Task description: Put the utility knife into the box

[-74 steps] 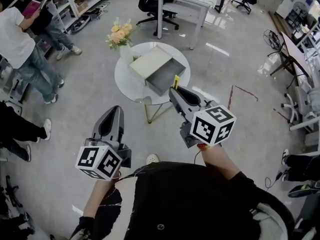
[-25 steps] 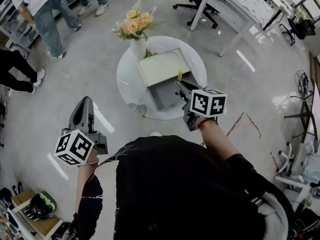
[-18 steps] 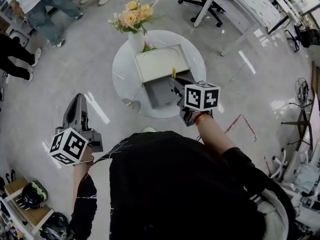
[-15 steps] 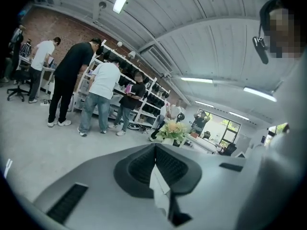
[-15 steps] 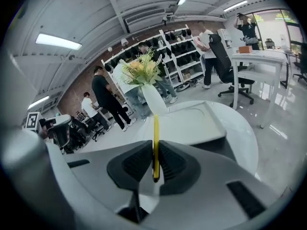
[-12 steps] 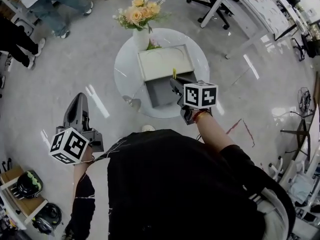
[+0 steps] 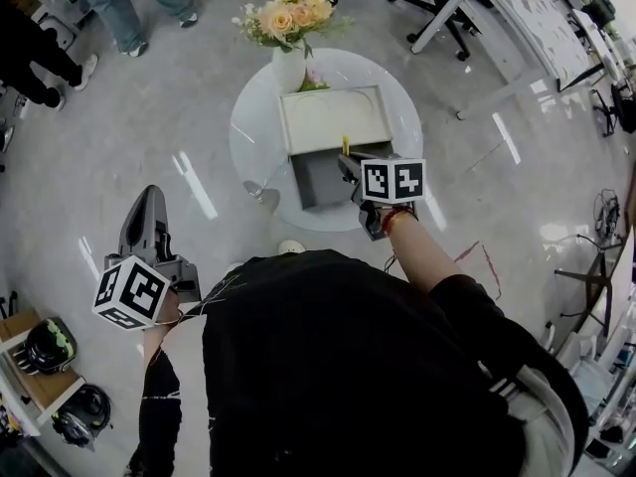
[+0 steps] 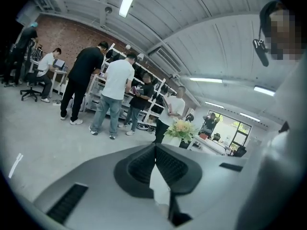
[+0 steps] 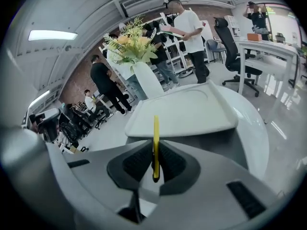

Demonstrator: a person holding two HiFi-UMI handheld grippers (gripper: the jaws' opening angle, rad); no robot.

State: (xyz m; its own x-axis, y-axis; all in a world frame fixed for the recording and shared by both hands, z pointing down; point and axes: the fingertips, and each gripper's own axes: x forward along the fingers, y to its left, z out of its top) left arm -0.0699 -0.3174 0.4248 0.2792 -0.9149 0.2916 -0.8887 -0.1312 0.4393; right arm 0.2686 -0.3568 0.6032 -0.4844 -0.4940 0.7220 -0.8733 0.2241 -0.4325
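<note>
My right gripper (image 7: 348, 161) is shut on a thin yellow utility knife (image 9: 156, 143), which stands on edge between the jaws with its tip (image 7: 346, 145) sticking out past them. It hovers over the right side of the grey box (image 7: 320, 176) on the round white table (image 7: 260, 147). The box's pale lid (image 7: 335, 118) lies open behind it, seen close in the right gripper view as the lid (image 9: 187, 111). My left gripper (image 7: 149, 205) is shut and empty, low at the left, well away from the table, over the floor.
A white vase with flowers (image 7: 289, 30) stands at the table's far edge, just behind the lid. Several people (image 8: 115, 95) stand by shelving on the far left. A desk and office chair (image 7: 467, 8) are at the back right.
My right gripper has carried the knife in from the table's right edge to above the box's right side. The left gripper stays low at the left.
</note>
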